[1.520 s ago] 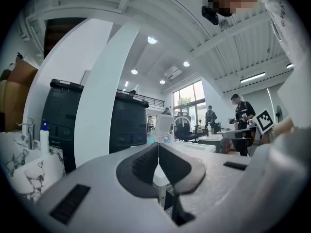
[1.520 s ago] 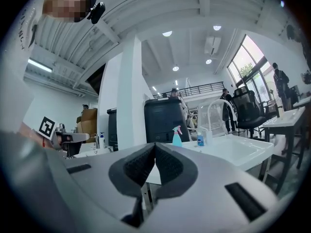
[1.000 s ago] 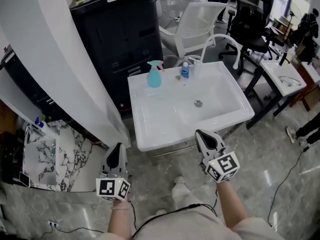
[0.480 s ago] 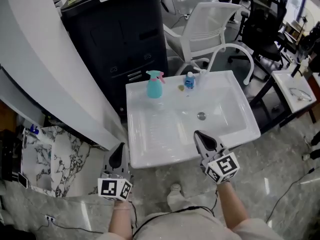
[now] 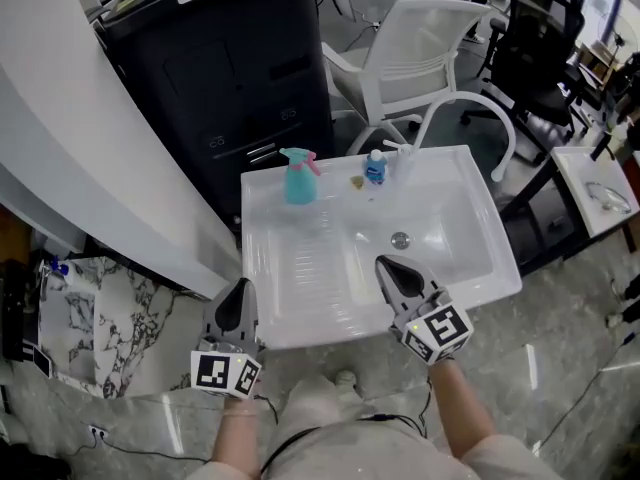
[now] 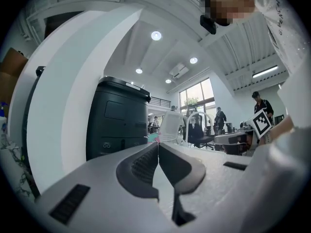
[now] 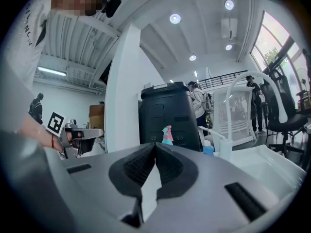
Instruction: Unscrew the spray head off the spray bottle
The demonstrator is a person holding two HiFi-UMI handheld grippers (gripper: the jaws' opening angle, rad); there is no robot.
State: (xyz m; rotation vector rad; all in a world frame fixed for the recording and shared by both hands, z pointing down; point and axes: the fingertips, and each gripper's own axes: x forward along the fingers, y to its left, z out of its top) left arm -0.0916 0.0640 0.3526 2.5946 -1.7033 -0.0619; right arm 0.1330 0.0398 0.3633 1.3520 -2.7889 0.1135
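Teal plastic with a pink trigger: the spray bottle (image 5: 298, 179) is standing upright on the back ledge of the white sink (image 5: 330, 320), towards its left rear corner, just in front of the dark cabinet (image 5: 240, 63). Its long axis is running straight up, so the spray head (image 5: 300, 158) is sitting on top with the nozzle pointing roughly to my right.

I am holding both tools low at the near side of the sink, well apart from the bottle. My left gripper (image 5: 237, 303) is hanging just off the front left corner, and my right gripper (image 5: 393, 276) is hovering over the front rim. Both have their jaws pressed together on nothing.

The bottle is lying ahead of me and between the two tools, forward and to the right of the left one, forward and to the left of the right one. I am judging neither clearly nearer. Both tools are aiming at it, as it is showing just above each closed jaw line.

I am expecting a forward reach across the basin: one tool spreading to take the body, the other coming onto the collar under the head.
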